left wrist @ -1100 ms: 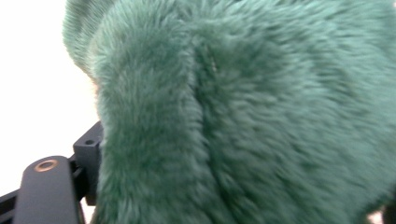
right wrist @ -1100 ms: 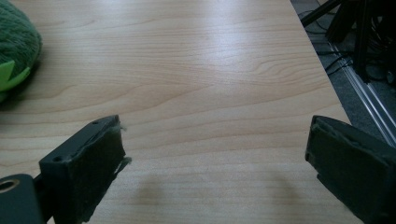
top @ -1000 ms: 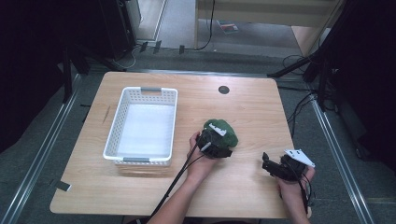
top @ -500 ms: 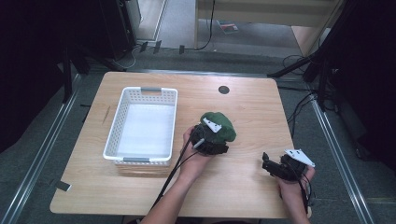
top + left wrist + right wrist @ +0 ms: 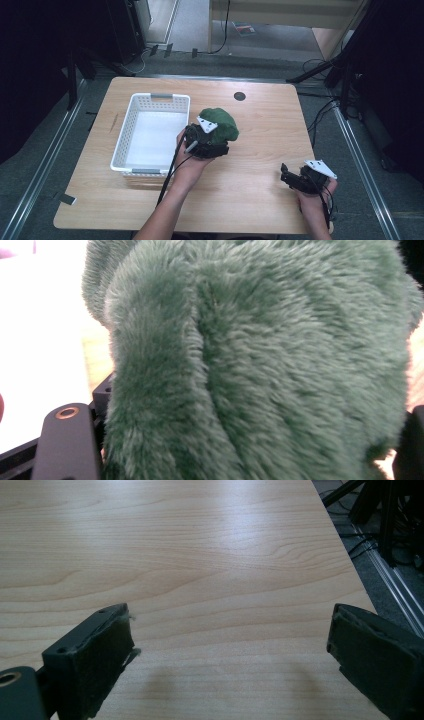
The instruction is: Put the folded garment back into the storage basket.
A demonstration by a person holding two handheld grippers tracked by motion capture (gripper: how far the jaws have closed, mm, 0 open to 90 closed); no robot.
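Left gripper (image 5: 216, 145) clamps a green plush toy (image 5: 220, 122) just right of the white basket (image 5: 125, 145), mid-table; right gripper (image 5: 291, 179) rests spread wide and empty at the near right. Soft fur could slip free if the pinch catches only pile.

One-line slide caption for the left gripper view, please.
Close-up along the left gripper, its jaws closed around a fluffy green plush, the white basket behind.
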